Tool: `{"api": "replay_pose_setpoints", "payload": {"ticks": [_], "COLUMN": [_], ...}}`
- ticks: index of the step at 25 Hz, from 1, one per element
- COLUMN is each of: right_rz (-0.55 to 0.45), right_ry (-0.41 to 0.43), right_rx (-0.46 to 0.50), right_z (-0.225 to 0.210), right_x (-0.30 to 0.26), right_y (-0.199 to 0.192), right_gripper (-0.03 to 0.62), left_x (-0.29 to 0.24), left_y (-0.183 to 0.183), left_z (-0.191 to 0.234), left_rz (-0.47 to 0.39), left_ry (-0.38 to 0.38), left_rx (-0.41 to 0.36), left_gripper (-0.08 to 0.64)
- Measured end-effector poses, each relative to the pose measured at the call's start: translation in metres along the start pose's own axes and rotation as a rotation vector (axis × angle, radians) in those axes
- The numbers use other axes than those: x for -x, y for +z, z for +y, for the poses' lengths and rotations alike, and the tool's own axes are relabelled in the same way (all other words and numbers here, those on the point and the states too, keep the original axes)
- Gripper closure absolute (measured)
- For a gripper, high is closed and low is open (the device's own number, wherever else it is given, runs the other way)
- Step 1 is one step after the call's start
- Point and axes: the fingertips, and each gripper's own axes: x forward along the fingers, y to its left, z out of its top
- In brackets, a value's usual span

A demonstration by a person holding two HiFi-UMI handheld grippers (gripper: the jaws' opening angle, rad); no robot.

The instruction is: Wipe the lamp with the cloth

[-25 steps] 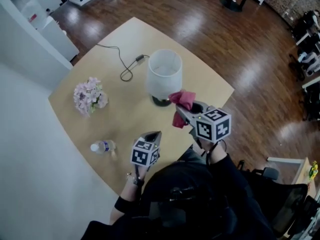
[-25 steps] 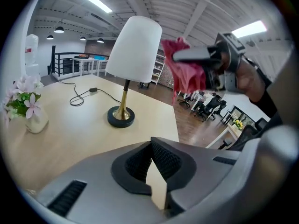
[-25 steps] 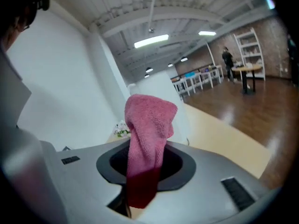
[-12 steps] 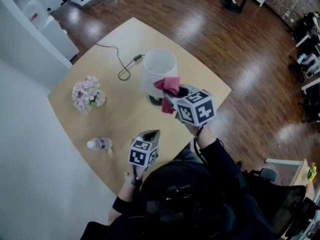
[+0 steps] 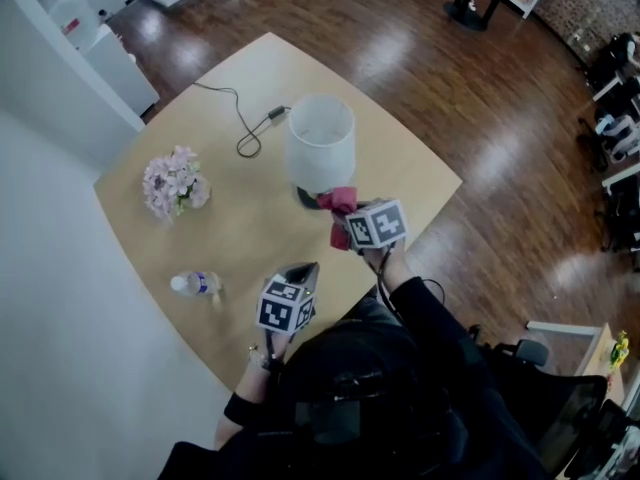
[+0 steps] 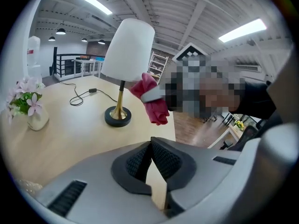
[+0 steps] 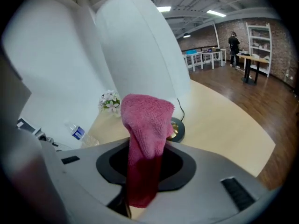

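The lamp (image 5: 320, 153) stands toward 1 o'clock on the table (image 5: 215, 233) in the head view, its white shade upright over a dark round base; its cord (image 5: 245, 133) trails off toward 10 o'clock, a small vase of flowers (image 5: 172, 183) sits at 9 o'clock of it, and a water bottle (image 5: 197, 286) lies at 7 o'clock, well apart; the right gripper (image 5: 350, 223) is clenched on the cloth (image 5: 338, 206), a pink towel whose bunched end sticks out past the jaws while the rest hangs down between them; the cloth sits at 5 o'clock of the shade, level with its lower rim and above the base, and in the left gripper view it seems to meet that rim, though real contact cannot be confirmed; the left gripper (image 5: 306, 271) waits at 6 o'clock of the lamp over the near table edge, its jaws closed together on nothing; the step in hand looks like the wiping itself, with the cloth brought to the bottom of the shade's near side; the next move probably calls for pressing the bunched end lightly on the shade and drawing it along or around the curve, keeping the grip firm so the towel does not slip out, and keeping the push gentle, since a narrow-stemmed lamp could tilt or slide.
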Motion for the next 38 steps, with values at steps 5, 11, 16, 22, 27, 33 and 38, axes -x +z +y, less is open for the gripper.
{"api": "replay_pose_setpoints", "payload": {"ticks": [5,11,16,22,27,33,38], "right_rz": [0.075,-0.072,-0.266,-0.403,-0.502,-0.495,-0.453], "right_ry": [-0.001,0.119,0.220,0.285,0.280,0.255,0.200], "right_rx": [-0.069,-0.071,-0.078,-0.225,-0.290,-0.397,-0.464], "right_z": [-0.007,0.060,0.124,0.152,0.154,0.139,0.123], "right_x": [-0.016,0.015,0.047,0.049,0.056,0.034,0.003], "right_y": [-0.035,0.007,0.087,0.166,0.217,0.212,0.179], "right_gripper": [0.485,0.485,0.485,0.485,0.485,0.486,0.486], "left_x": [0.003,0.010,0.017,0.018,0.020,0.019,0.021], "left_y": [-0.004,-0.012,-0.012,-0.005,0.000,-0.004,-0.010], "left_z": [0.005,0.023,0.037,0.036,0.034,0.040,0.049], "left_rz": [-0.002,-0.002,-0.005,-0.019,-0.020,-0.014,-0.001], "left_ry": [0.011,0.034,0.038,0.015,-0.006,-0.011,0.003], "left_rx": [0.009,0.039,0.042,0.012,0.009,0.011,0.029], "left_gripper": [0.548,0.548,0.548,0.548,0.548,0.548,0.548]}}
